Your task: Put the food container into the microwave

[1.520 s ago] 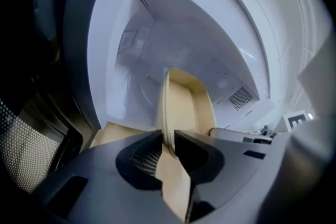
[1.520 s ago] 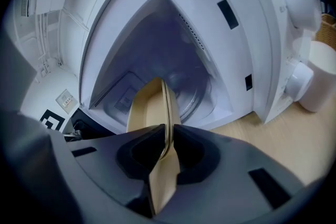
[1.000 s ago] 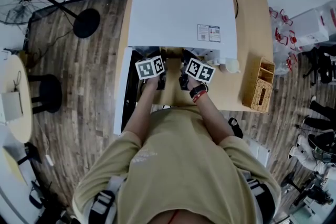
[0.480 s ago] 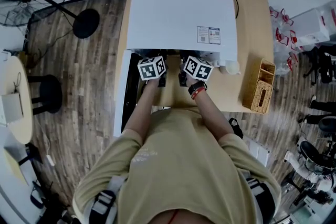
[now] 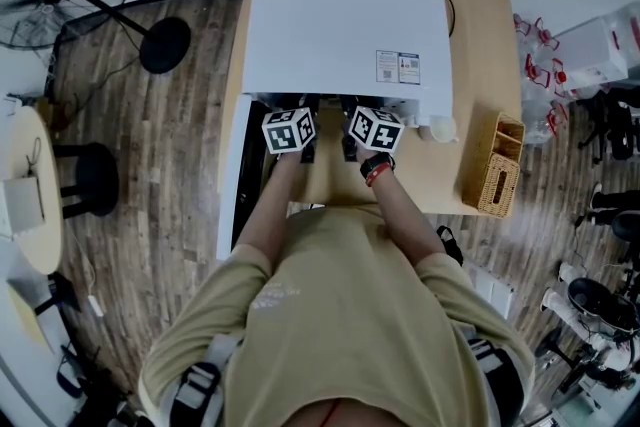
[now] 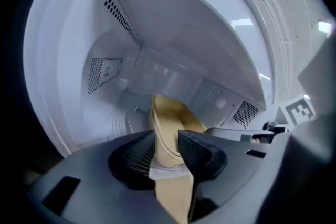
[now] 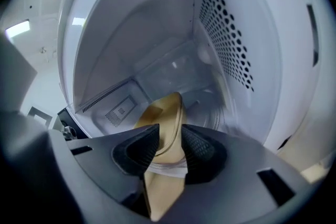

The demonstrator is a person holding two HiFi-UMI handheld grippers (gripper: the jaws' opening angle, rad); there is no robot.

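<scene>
Both tools reach into the open microwave [image 5: 340, 30] on the wooden table [image 5: 485, 55]. L gripper [image 6: 167, 145] & R gripper [image 7: 166, 143]: jaws have just been opening and now stand spread, w/ the tan food container [image 6: 170, 115] rim between the pads, not clamped. Container sits inside the cavity, between the 2 grippers.

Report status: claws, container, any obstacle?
Claws: left claw and right claw just opened, container rim between each pair of jaws. Container inside microwave. No obstacle seen.
</scene>
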